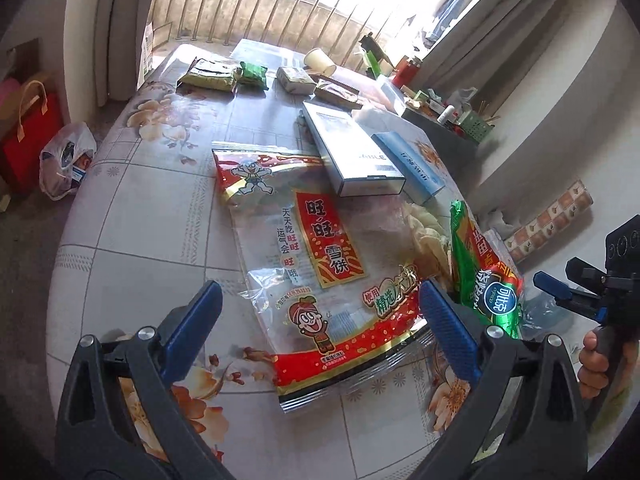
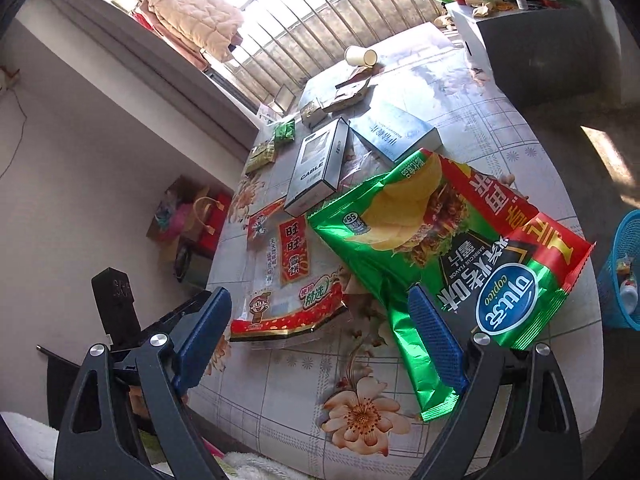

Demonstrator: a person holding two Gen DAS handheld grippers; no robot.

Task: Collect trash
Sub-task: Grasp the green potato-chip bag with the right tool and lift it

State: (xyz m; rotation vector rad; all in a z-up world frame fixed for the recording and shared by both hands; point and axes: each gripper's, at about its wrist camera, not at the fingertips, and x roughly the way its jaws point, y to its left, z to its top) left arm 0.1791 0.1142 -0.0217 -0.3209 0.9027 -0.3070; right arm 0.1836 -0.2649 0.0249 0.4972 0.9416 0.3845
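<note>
A flat red and clear rice-cracker bag (image 1: pixel 316 264) lies on the flowered table (image 1: pixel 132 240), straight ahead of my open, empty left gripper (image 1: pixel 320 312). It also shows in the right wrist view (image 2: pixel 292 276). A green and red chip bag (image 2: pixel 448 248) lies to its right, also seen in the left wrist view (image 1: pixel 484 276). My right gripper (image 2: pixel 320 320) is open and empty, its right finger (image 2: pixel 434 340) over the chip bag's lower corner. The right gripper shows in the left wrist view (image 1: pixel 560 292) past the chip bag.
A grey cable box (image 2: pixel 320 164) and a blue box (image 2: pixel 396 132) lie behind the bags. Small snack packets (image 1: pixel 208 74) and a tipped paper cup (image 2: pixel 360 56) lie at the far end. A blue basket (image 2: pixel 620 272) stands on the floor right of the table.
</note>
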